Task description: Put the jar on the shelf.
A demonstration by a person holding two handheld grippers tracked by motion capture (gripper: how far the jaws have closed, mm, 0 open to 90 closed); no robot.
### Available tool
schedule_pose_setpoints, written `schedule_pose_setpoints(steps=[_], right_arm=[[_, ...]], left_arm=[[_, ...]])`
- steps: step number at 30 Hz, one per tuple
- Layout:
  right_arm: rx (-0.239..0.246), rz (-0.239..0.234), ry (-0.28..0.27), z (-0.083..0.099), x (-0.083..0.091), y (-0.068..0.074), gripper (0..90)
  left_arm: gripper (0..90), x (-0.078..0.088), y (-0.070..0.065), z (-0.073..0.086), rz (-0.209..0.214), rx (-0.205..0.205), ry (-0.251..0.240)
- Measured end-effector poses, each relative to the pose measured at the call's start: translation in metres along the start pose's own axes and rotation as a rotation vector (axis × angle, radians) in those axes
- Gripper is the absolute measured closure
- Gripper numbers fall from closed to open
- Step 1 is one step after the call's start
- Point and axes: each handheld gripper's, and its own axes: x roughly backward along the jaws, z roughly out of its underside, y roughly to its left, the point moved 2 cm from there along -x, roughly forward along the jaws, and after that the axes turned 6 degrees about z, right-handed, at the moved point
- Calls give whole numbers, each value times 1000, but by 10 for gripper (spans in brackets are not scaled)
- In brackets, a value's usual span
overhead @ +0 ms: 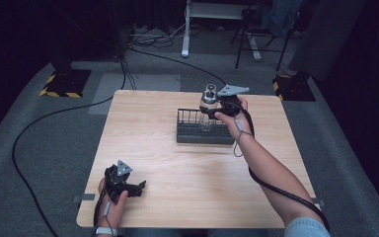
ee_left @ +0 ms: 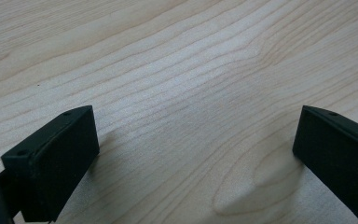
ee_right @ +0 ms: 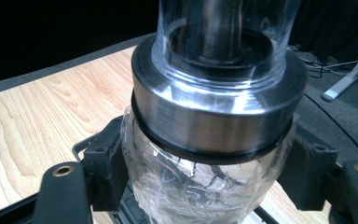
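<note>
Jar (ee_right: 200, 196): clear faceted glass, glossy; collar (ee_right: 214, 121) brushed metal. Rack (overhead: 205, 132) dark matt plastic. Tabletop (ee_left: 177, 60) smooth pale wood.

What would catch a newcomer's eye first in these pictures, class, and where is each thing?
First comes the clear faceted glass jar with a wide brushed-metal collar, clamped in the right gripper above the dark wire rack at the far middle of the pale wooden table. Next, the left gripper rests near the table's near left corner, jaws wide apart with nothing between them.

Black rack (overhead: 205, 132) mid-table, bare wood (overhead: 148, 128) elsewhere
</note>
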Motion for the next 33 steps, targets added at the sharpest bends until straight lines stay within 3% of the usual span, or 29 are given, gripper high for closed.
schedule_pose_setpoints(steps=[12, 26, 28, 33], right_arm=[[-14, -2, 17, 11, -5, -1, 285], [-33, -8, 0, 16, -3, -4, 277], [-34, -11, -4, 15, -2, -3, 246], [-90, -28, -39, 5, 5, -5, 121]], left_arm=[[2, 0, 0, 0, 0, 0, 0], [2, 0, 0, 0, 0, 1, 0], [2, 0, 0, 0, 0, 1, 0], [2, 0, 0, 0, 0, 1, -1]])
